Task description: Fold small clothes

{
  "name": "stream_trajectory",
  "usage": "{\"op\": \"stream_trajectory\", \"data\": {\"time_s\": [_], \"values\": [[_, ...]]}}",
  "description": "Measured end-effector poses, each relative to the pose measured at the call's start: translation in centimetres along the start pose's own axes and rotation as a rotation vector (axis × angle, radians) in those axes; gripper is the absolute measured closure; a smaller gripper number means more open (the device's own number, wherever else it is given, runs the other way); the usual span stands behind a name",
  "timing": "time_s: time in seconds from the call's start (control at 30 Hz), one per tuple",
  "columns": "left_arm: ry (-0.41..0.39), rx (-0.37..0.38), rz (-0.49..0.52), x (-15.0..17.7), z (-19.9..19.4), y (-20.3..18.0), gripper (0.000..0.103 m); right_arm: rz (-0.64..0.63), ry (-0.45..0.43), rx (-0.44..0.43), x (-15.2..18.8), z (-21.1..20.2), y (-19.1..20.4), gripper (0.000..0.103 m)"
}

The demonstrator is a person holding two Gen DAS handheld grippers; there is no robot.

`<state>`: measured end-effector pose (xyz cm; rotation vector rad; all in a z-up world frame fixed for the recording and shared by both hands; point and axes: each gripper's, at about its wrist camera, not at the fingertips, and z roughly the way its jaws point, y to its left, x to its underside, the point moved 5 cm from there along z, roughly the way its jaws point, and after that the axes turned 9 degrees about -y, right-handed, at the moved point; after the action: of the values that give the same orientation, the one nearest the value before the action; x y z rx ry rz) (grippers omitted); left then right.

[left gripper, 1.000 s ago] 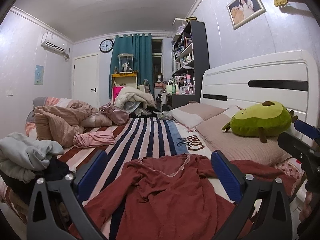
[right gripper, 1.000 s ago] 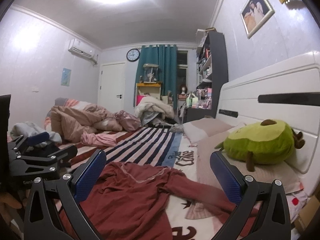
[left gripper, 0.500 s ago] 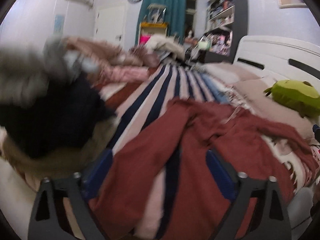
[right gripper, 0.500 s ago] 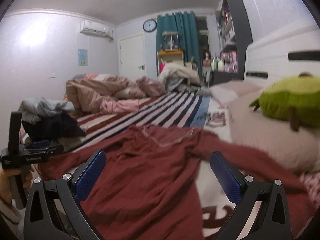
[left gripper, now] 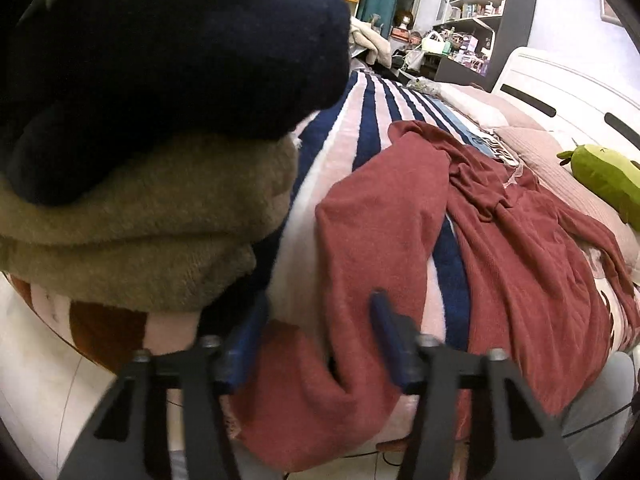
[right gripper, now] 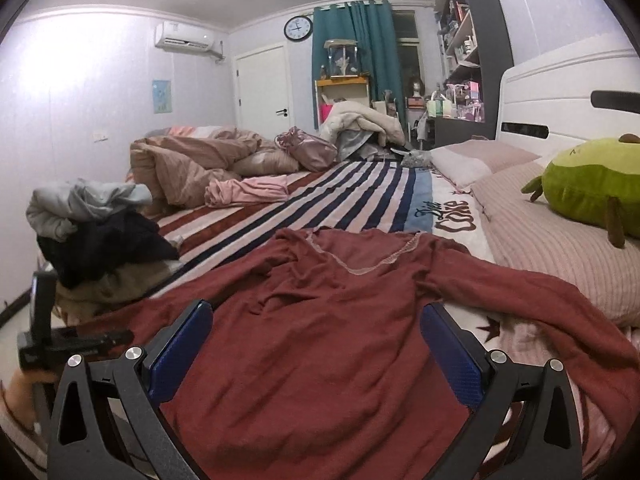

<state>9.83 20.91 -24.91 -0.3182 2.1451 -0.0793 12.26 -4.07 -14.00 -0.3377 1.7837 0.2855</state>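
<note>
At the bed's edge, the red top's [left gripper: 380,248] sleeve sits between the left claw's [left gripper: 316,340] half-closed fingers — right claw [right gripper: 316,344] wide open.

Pale walls enclose a striped bed [right gripper: 360,196] with white headboard [right gripper: 560,96], facing a white door [right gripper: 262,84], teal curtain [right gripper: 352,36], wall clock [right gripper: 298,28], air conditioner [right gripper: 186,36] and dark shelving [right gripper: 472,40].

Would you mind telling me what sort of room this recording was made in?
Most likely a lived-in home bedroom. A bed with a striped cover and a white headboard fills the view, pillows lie along the headboard, and a red top is spread out beside a pile of clothes.
</note>
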Motion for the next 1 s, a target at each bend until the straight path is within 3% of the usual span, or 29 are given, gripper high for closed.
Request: {"op": "stream_trajectory", "data": {"time_s": [0.07, 0.37, 0.53, 0.67, 0.77, 0.9, 1.0], "values": [[0.003, 0.036, 0.003, -0.4, -0.3, -0.3, 0.101, -0.001, -0.001, 0.011, -0.1, 0.0, 0.4, 0.000], [-0.109, 0.177, 0.045, -3.9, -4.3, -3.5, 0.103, 0.068, -0.013, 0.018, -0.3, -0.3, -0.6, 0.000], [-0.240, 0.249, 0.121, -7.6, -6.8, -8.0, 0.103, 0.084, -0.041, 0.007, -0.4, -1.4, -2.3, 0.000], [-0.270, 0.363, 0.120, -9.0, -6.6, -13.8, 0.103, 0.058, -0.051, 0.005, -0.7, -3.0, -4.5, 0.000], [-0.236, 0.457, 0.143, -8.7, -5.7, -19.5, 0.103, 0.034, -0.076, 0.025, -0.9, -4.6, -6.9, 0.000], [-0.094, 0.555, 0.140, -6.5, -1.9, -26.3, 0.103, 0.043, -0.104, 0.082, -0.5, -6.6, -10.7, 0.000], [-0.005, 0.589, 0.156, -3.8, -0.1, -29.4, 0.103, 0.063, -0.097, 0.129, 0.5, -7.4, -13.3, 0.000]]}}
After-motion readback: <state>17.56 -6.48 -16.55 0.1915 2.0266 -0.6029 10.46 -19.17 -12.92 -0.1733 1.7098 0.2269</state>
